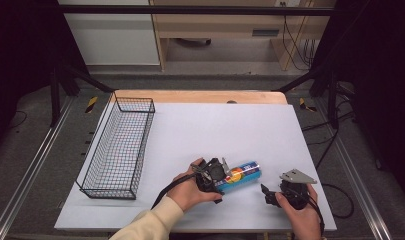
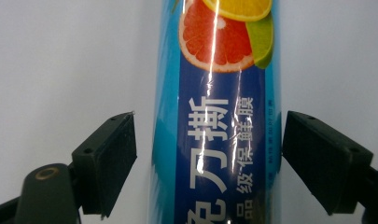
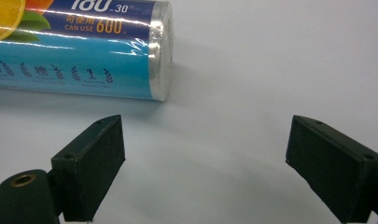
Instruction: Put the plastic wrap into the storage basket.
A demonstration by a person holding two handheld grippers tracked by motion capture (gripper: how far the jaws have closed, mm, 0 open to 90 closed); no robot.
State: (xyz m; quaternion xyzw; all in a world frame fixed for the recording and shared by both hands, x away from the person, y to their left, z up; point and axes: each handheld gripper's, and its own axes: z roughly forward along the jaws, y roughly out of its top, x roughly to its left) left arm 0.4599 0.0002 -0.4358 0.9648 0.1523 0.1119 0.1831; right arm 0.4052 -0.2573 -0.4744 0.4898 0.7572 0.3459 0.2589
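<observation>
A blue roll of cling film with citrus pictures lies on the white table top, near the front edge. My left gripper is open around its near end; in the left gripper view the roll runs between the two jaws, with a small gap on each side. My right gripper stands open just right of the roll, with nothing between its jaws. In the right gripper view the roll's far end lies ahead and to the left of the right gripper.
A black wire basket stands along the left side of the table, with nothing seen inside. A wooden edge runs along the table's far side. Cables trail off the right side.
</observation>
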